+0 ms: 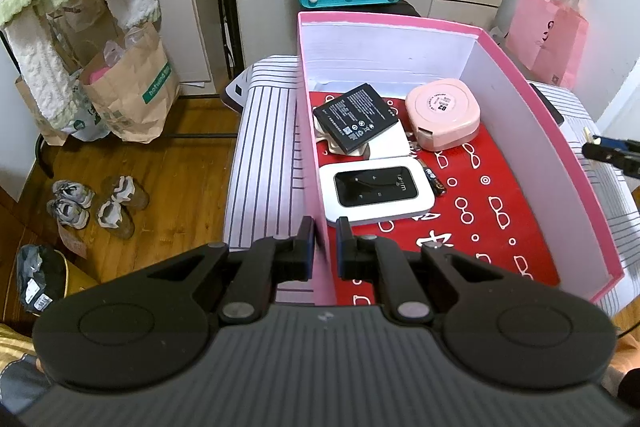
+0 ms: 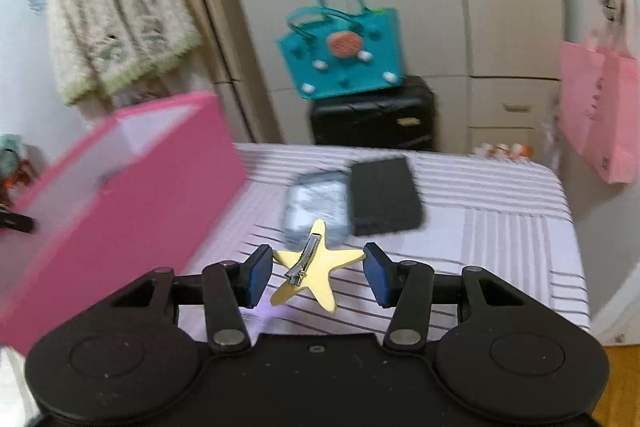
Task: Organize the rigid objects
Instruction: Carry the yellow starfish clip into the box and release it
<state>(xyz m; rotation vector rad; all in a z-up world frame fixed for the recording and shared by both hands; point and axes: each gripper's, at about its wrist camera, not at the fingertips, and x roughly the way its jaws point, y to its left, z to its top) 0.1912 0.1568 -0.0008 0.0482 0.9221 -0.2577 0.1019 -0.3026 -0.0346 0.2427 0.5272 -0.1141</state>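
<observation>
A pink box (image 1: 520,99) with a red patterned floor stands on the striped bed (image 1: 268,147). In it lie a black battery pack (image 1: 356,119), a pink rounded case (image 1: 442,113), a white Wi-Fi router (image 1: 376,193) and a small black battery (image 1: 434,179). My left gripper (image 1: 325,247) is shut on the box's near left wall. My right gripper (image 2: 318,275) holds a yellow star hair clip (image 2: 344,259) between its blue pads, lifted above the bed to the right of the pink box (image 2: 140,187). The metal clasp faces up.
On the bed beyond the star lie a black flat object (image 2: 384,195) and a grey-blue packet (image 2: 316,207). A teal felt bag (image 2: 344,55) sits on a black suitcase (image 2: 372,115). A pink paper bag (image 1: 548,35) hangs at the right. Shoes (image 1: 96,203) and brown paper bags (image 1: 132,95) stand on the floor at the left.
</observation>
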